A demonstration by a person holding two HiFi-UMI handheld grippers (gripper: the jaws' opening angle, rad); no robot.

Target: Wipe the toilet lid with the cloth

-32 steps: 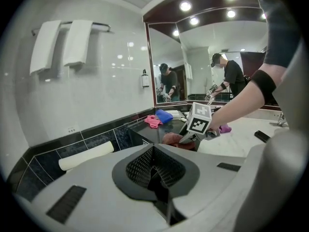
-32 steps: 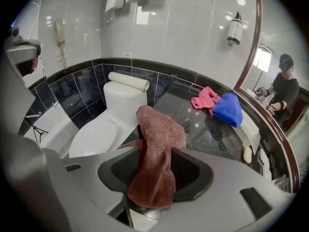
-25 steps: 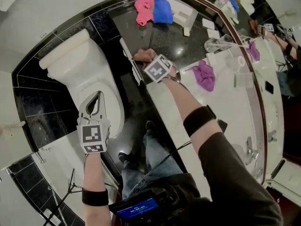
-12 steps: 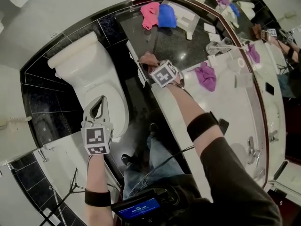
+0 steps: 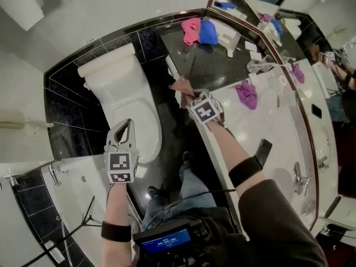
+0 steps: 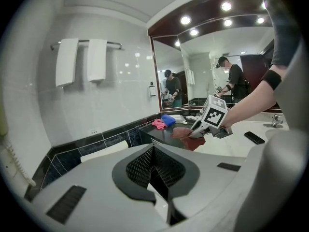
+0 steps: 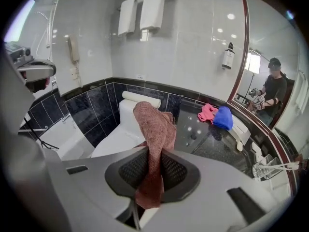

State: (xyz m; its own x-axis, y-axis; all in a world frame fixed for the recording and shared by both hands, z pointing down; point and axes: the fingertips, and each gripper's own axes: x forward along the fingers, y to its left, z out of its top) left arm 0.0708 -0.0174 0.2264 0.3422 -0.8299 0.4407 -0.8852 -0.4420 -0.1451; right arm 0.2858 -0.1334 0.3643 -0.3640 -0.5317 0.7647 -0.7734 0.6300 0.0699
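Observation:
The white toilet, its lid (image 5: 146, 120) down, stands against black tiles in the head view. My left gripper (image 5: 128, 123) hovers over the front of the lid, shut and empty; its jaws (image 6: 153, 150) meet with nothing between them. My right gripper (image 5: 189, 97) is to the right of the toilet, above the edge of the black counter, shut on a reddish-brown cloth (image 5: 182, 85). In the right gripper view the cloth (image 7: 155, 124) stands up out of the jaws (image 7: 150, 159) and droops over, with the toilet lid (image 7: 116, 137) beyond it.
Pink (image 5: 191, 29) and blue (image 5: 208, 32) cloths lie on the black counter (image 5: 217, 60) behind. A purple cloth (image 5: 246, 93) and a dark phone (image 5: 262, 151) lie on the white vanity. A bathtub (image 5: 75, 182) is at the lower left. Towels (image 7: 143, 6) hang on the wall.
My right gripper has lifted the cloth up off the black counter's edge. My left gripper has risen a little over the toilet lid, still shut.

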